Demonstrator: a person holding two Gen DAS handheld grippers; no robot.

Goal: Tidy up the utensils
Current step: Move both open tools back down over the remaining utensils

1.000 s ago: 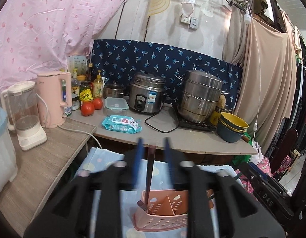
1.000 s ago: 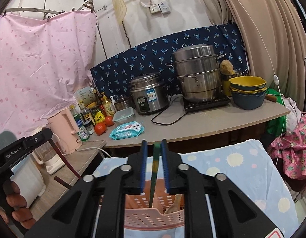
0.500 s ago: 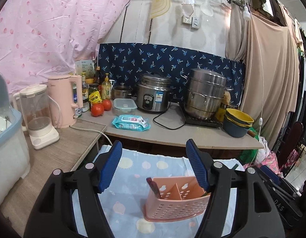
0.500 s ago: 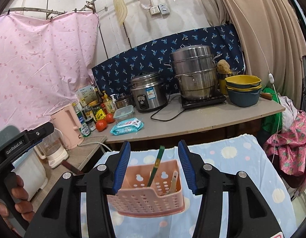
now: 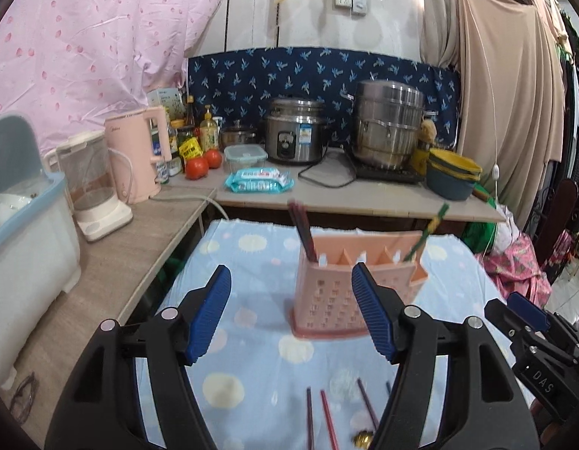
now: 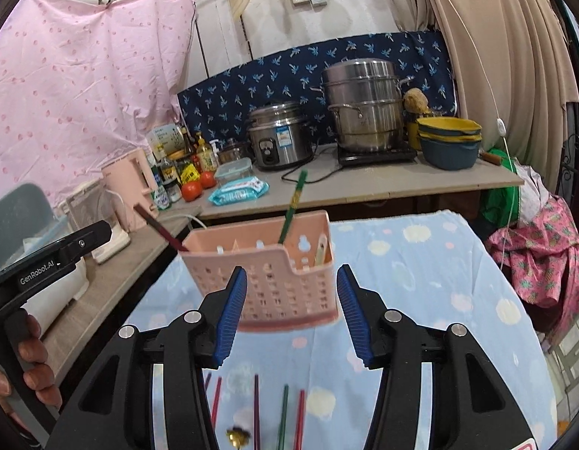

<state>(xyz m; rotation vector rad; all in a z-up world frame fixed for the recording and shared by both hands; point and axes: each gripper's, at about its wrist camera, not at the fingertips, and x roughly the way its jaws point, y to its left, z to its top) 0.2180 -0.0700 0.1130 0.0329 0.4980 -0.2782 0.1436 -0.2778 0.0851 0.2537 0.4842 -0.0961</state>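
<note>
A pink slotted utensil basket (image 5: 338,292) stands on the blue spotted cloth (image 5: 252,262); it also shows in the right wrist view (image 6: 282,281). Dark red chopsticks (image 5: 302,232) stand in its left compartment and a green chopstick (image 5: 428,232) leans in its right one. My left gripper (image 5: 293,311) is open and empty, just short of the basket. My right gripper (image 6: 291,311) is open and empty, in front of the basket. Several loose chopsticks (image 6: 256,408) and a small gold-ended utensil (image 6: 237,435) lie on the cloth under the grippers.
A wooden counter (image 5: 113,262) on the left holds a white bin (image 5: 23,232), a blender (image 5: 90,187) and a pink kettle (image 5: 134,157). The back counter carries a rice cooker (image 5: 295,135), a steel steamer pot (image 5: 389,123), stacked bowls (image 5: 452,172), tomatoes (image 5: 197,167) and a wipes pack (image 5: 257,182).
Both grippers let go of their chopsticks into the basket, opened wide and drew back. The loose chopsticks on the cloth have come into view below them.
</note>
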